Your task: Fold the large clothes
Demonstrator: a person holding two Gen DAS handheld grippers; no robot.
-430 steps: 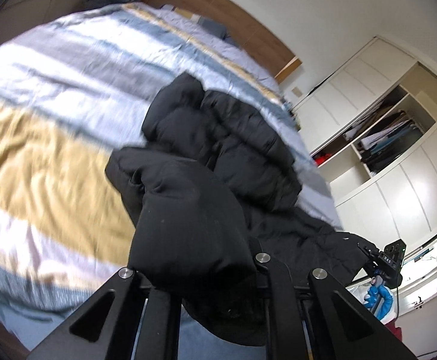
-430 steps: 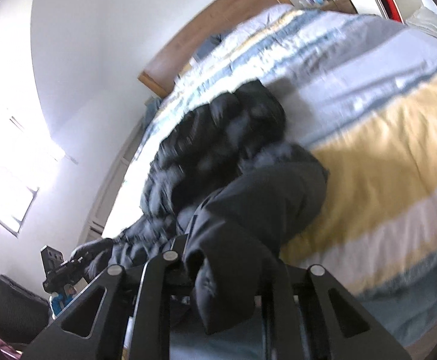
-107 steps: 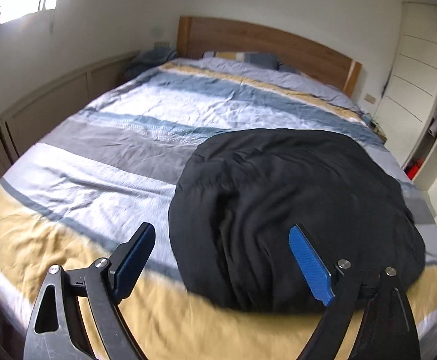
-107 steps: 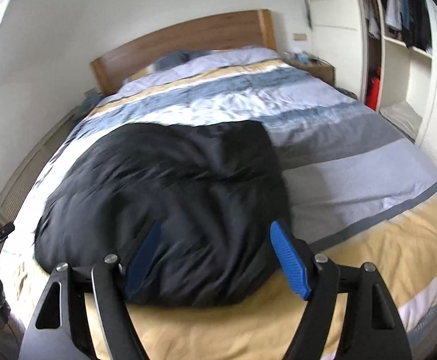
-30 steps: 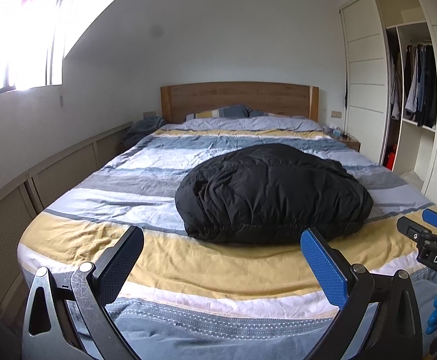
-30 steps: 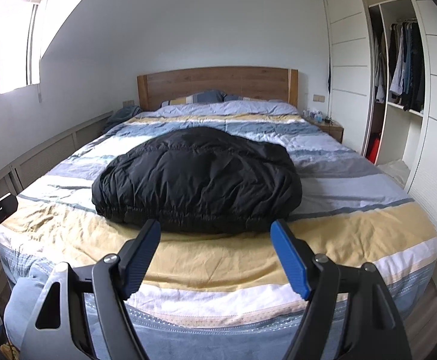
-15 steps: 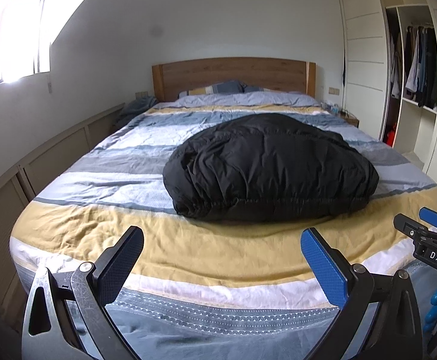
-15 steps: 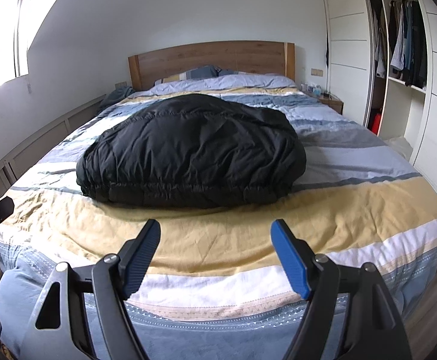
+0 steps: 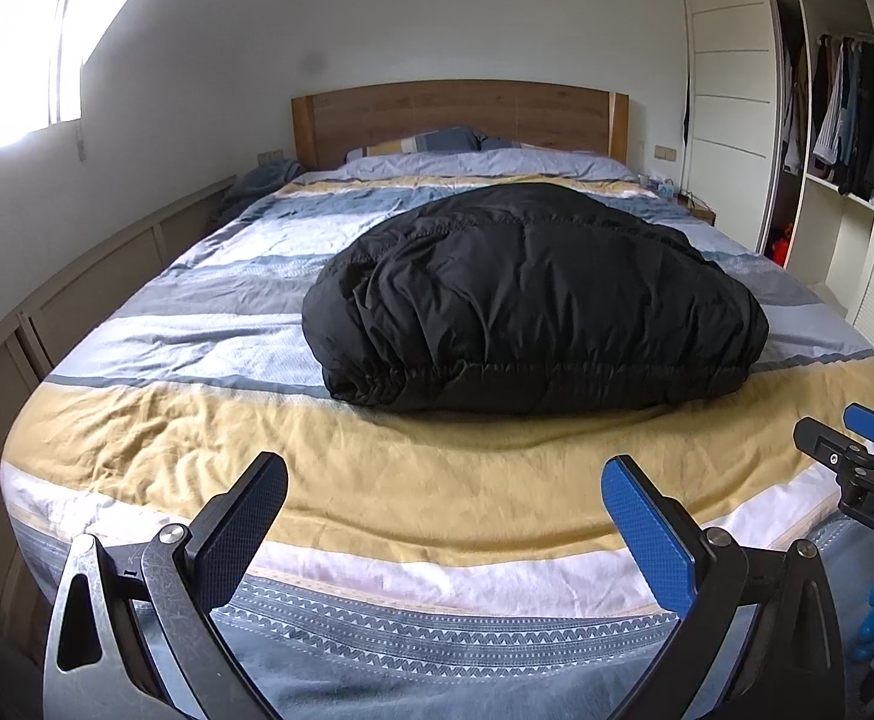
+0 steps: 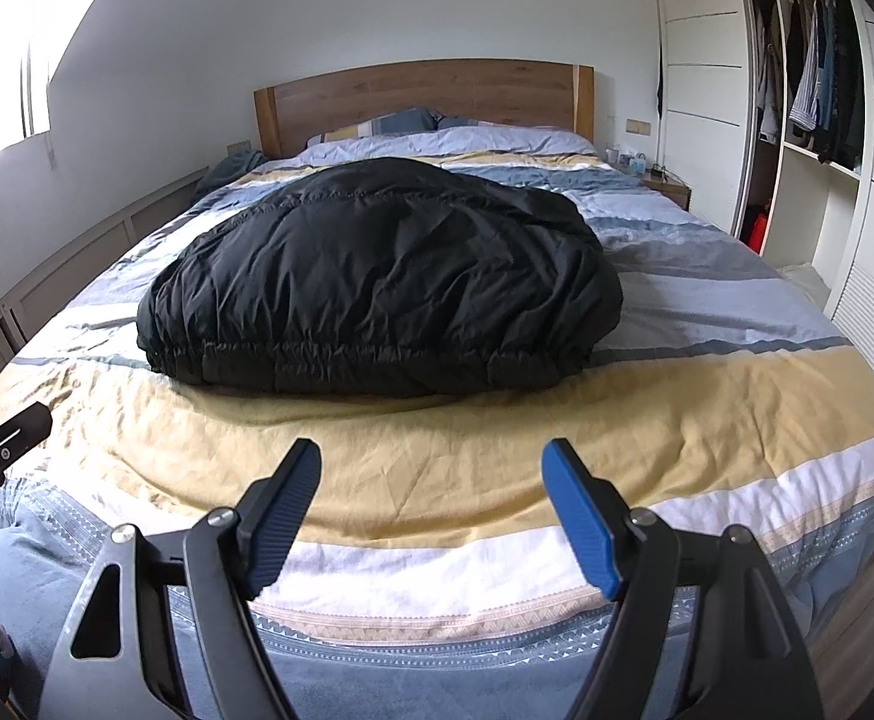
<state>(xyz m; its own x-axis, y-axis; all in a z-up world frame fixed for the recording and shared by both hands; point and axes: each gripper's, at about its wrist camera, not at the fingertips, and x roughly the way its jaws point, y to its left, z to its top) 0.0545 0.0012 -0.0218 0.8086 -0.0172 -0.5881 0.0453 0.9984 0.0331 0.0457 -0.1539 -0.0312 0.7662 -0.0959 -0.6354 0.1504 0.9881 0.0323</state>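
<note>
A black puffer jacket [image 9: 533, 300] lies folded in a rounded bundle in the middle of the striped bed [image 9: 425, 480]; it also shows in the right wrist view [image 10: 377, 276]. My left gripper [image 9: 444, 483] is open and empty, held back over the foot of the bed, well short of the jacket. My right gripper [image 10: 431, 468] is open and empty too, likewise over the foot of the bed. The right gripper's tip shows at the right edge of the left wrist view [image 9: 857, 462].
A wooden headboard [image 9: 455, 114] and pillows [image 9: 431, 141] are at the far end. A low panelled wall [image 9: 77, 300] runs along the left. An open wardrobe [image 9: 827, 120] with hanging clothes and a nightstand [image 10: 665, 183] stand on the right.
Both grippers have tilted down and moved slightly nearer the bed over the last second. Earlier they held the jacket, then let it go; it now lies still.
</note>
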